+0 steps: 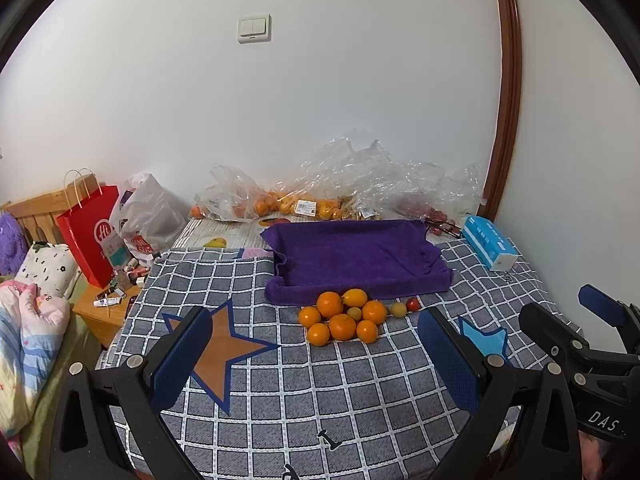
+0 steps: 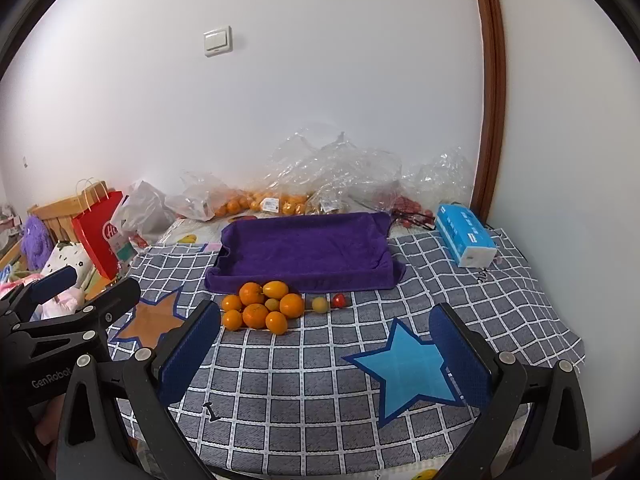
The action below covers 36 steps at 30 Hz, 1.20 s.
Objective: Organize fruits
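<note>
Left wrist view: my left gripper (image 1: 316,356) and right gripper (image 2: 326,354) hovered, jaws wide and empty, short of the oranges (image 1: 342,318) beside the purple towel (image 1: 356,258).

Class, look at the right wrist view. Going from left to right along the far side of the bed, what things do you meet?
Red paper bag → white plastic bag → purple towel → blue tissue pack.
</note>
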Available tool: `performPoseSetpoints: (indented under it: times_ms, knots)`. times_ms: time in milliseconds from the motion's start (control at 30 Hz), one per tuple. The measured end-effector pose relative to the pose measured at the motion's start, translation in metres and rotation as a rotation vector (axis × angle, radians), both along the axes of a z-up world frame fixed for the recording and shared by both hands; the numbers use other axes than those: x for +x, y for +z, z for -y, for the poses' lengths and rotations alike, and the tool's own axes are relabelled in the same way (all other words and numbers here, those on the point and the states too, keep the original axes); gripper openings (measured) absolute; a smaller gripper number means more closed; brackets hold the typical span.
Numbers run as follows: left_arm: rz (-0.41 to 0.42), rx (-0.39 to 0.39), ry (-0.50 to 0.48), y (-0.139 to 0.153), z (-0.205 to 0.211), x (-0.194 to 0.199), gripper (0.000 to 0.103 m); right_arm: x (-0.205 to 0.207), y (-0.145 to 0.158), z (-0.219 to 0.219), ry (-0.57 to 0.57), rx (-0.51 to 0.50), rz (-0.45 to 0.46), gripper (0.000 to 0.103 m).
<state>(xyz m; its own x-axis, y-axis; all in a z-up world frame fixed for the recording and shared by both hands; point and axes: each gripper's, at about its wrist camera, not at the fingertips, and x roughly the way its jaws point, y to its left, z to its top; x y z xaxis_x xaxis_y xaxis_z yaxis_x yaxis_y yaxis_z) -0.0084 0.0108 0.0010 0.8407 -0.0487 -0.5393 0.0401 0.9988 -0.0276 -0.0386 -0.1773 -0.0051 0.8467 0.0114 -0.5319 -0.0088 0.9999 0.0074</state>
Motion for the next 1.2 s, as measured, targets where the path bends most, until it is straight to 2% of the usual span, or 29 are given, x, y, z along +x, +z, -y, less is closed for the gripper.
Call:
performPoseSetpoints:
  times_ms: [433, 700, 833, 1100, 1200]
  knots:
    - [-0.009, -0.012, 0.003, -0.007, -0.005, 0.006, 0.103, 0.004, -0.005, -0.001, 0.019, 0.018, -0.012, 0.103]
    - [-0.011, 0.000, -0.027, -0.017, -0.010, 0.022, 0.103, 0.028, -0.017, -0.007, 0.028, 0.013, -0.041, 0.103]
    - [-0.022, -0.023, -0.030, -0.026, -0.020, 0.037, 0.103, 0.048, -0.029, -0.003, -0.007, 0.028, -0.078, 0.103]
    - [-0.073, -0.070, -0.015, -0.056, -0.041, 0.068, 0.100, 0.081, -0.064, 0.001, 0.036, 0.015, -0.083, 0.103]
    - [-0.097, -0.091, 0.001, -0.071, -0.047, 0.080, 0.094, 0.095, -0.084, 0.000, 0.036, 0.034, -0.118, 0.103]
